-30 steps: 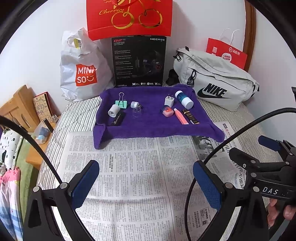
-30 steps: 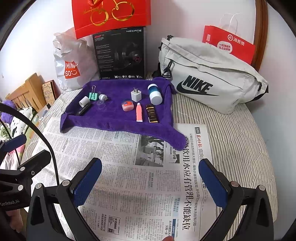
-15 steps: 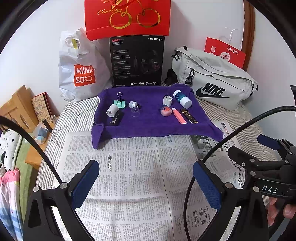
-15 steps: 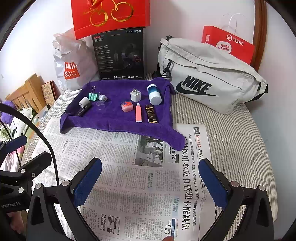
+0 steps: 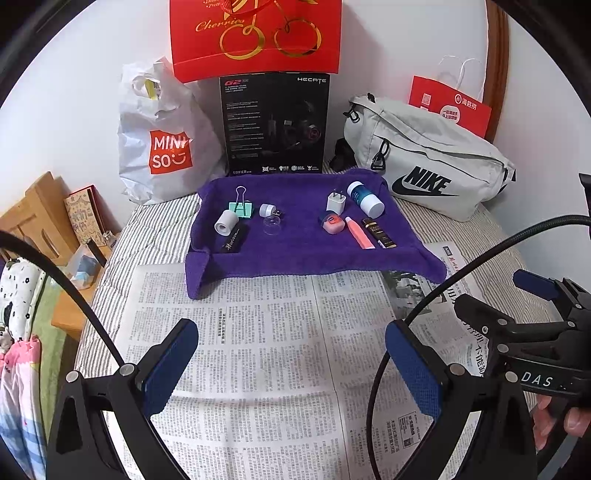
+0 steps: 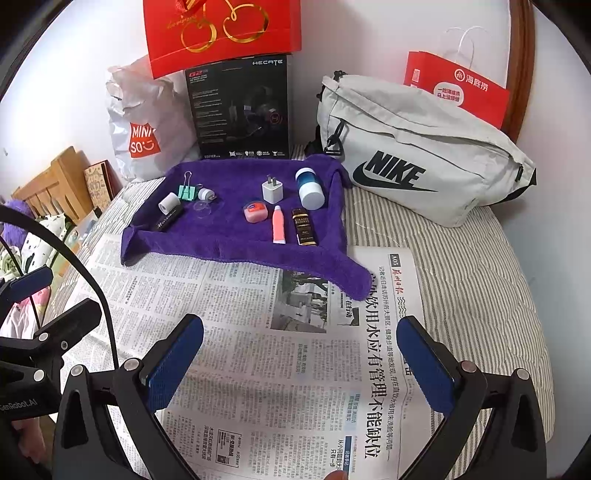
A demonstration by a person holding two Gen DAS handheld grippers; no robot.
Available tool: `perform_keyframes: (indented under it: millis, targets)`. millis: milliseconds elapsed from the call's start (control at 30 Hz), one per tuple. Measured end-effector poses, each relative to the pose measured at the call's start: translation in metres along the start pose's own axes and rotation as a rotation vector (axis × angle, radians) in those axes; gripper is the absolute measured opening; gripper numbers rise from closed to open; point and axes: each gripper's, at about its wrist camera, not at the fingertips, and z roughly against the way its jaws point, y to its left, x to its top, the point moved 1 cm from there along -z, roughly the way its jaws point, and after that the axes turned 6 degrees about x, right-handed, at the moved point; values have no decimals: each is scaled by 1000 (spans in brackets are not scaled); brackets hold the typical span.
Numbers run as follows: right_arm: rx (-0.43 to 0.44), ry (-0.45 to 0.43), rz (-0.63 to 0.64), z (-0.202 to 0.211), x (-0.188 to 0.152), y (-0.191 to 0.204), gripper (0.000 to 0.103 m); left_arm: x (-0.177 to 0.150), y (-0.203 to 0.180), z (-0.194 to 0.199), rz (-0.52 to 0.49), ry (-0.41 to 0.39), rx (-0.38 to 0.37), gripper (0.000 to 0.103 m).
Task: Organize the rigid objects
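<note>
A purple towel (image 5: pixel 303 251) (image 6: pixel 229 236) lies on a newspaper-covered bed and carries small items. On its left are a white tape roll (image 5: pixel 226 222), a green binder clip (image 5: pixel 242 207), a black clip (image 5: pixel 233 243), a small white cap (image 5: pixel 267 210) and a clear lid (image 5: pixel 272 225). On its right are a white charger (image 5: pixel 336 202) (image 6: pixel 272 191), a blue-and-white bottle (image 5: pixel 365 199) (image 6: pixel 309 188), a pink round case (image 5: pixel 332 224), a pink tube (image 5: pixel 358 232) (image 6: pixel 278 229) and a dark bar (image 5: pixel 378 232). My left gripper (image 5: pixel 291 365) and right gripper (image 6: pixel 301 365) are open and empty over the newspaper, short of the towel.
A white Miniso bag (image 5: pixel 162 147), a black Hecate box (image 5: pixel 275 122), a red bag (image 5: pixel 255 33) and a grey Nike bag (image 5: pixel 424 162) line the wall behind the towel. The newspaper (image 5: pixel 266 350) covers the striped sheet. A wooden stand (image 5: pixel 33 218) is at the left.
Both grippers have drifted slightly, so the scene shifts a little in each view. Both stay open and nothing on the towel has moved.
</note>
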Motion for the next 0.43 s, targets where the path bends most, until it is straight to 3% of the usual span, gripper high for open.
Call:
perform_keyframes:
  millis: [433]
  targets:
    - [6,14,-2,-8,1,1,103,2,3,-4,9,-3,-3,102]
